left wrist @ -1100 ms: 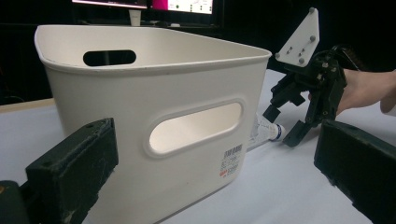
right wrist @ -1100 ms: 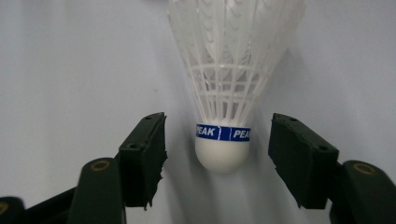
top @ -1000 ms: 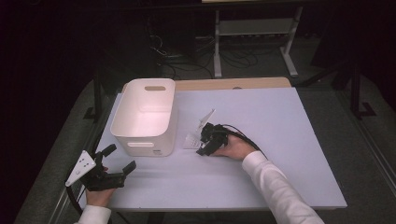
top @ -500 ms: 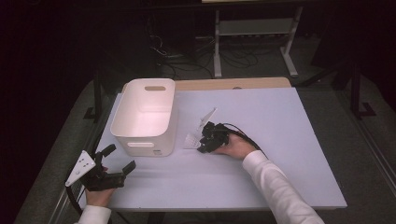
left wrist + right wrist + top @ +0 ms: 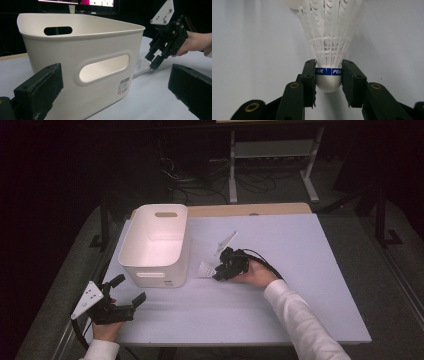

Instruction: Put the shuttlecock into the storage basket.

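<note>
High view: I am resting my right gripper low on the white table, just right of the white bin; its jaws have just been closing and are now pinching the shuttlecock, which is lying on the table beside the bin's near right corner; my left gripper is idling at the table's near left edge with jaws spread, gripping nothing; the bin is looking empty, so I judge the pickup made, while the lift and, likely, the drop into the bin are left to do.

Left gripper view: my two black jaws are standing wide apart at either side of the bin, not touching it; past the bin's corner the right gripper is tilting down onto the pale netted skirt of the shuttlecock.

Right gripper view: my pads are pressing both sides of the shuttlecock at its rounded white cork, on the blue printed band; the white plastic lattice skirt is flaring away from me, undamaged as far as I can see.
</note>
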Action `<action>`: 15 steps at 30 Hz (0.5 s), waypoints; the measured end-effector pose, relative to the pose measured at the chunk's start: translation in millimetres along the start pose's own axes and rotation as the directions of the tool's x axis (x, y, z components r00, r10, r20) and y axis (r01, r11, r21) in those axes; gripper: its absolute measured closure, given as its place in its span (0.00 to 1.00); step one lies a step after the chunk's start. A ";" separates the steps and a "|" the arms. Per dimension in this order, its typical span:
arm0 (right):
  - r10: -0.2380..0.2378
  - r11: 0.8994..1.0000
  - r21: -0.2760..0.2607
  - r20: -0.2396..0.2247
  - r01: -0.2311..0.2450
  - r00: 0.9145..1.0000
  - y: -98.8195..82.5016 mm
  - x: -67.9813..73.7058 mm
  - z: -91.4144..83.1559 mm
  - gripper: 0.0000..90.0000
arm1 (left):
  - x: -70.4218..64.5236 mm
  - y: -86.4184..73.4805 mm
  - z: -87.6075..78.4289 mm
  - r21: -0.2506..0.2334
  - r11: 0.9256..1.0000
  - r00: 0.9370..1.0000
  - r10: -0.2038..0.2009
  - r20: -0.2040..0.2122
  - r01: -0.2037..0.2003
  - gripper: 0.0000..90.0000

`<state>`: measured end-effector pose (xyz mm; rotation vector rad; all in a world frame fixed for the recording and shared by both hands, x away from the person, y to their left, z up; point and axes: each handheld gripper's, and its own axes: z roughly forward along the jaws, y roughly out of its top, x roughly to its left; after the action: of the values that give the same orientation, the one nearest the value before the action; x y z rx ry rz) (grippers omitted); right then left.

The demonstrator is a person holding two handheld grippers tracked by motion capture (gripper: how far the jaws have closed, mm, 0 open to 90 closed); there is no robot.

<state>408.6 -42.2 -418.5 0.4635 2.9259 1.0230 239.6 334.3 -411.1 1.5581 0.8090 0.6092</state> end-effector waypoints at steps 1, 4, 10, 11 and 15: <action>0.004 1.000 0.001 -0.005 -0.004 1.000 0.0 0.1 -1.3 0.71 | -0.1 0.0 0.0 -0.001 1.000 1.000 -0.001 0.000 0.001 0.00; -0.002 1.000 0.001 -0.012 0.002 1.000 -0.2 -0.2 -4.8 0.71 | 0.0 0.1 -0.1 -0.001 1.000 1.000 0.000 0.000 0.000 0.00; -0.004 1.000 -0.017 -0.019 0.004 1.000 4.9 -0.6 -17.5 0.71 | 0.3 0.1 0.0 0.000 1.000 1.000 0.001 0.002 -0.001 0.00; -0.005 1.000 -0.020 -0.024 0.005 1.000 5.6 -1.1 -18.5 0.71 | 0.5 0.2 -0.2 0.001 1.000 1.000 0.002 0.001 -0.002 0.00; 0.000 1.000 -0.023 -0.031 0.000 1.000 9.7 -1.2 -25.8 0.71 | 0.5 0.1 -0.2 0.001 1.000 1.000 0.001 0.001 -0.001 0.00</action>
<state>409.7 -51.1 -392.4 0.4510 2.9375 1.0722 239.7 334.9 -411.1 1.5592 0.8079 0.6084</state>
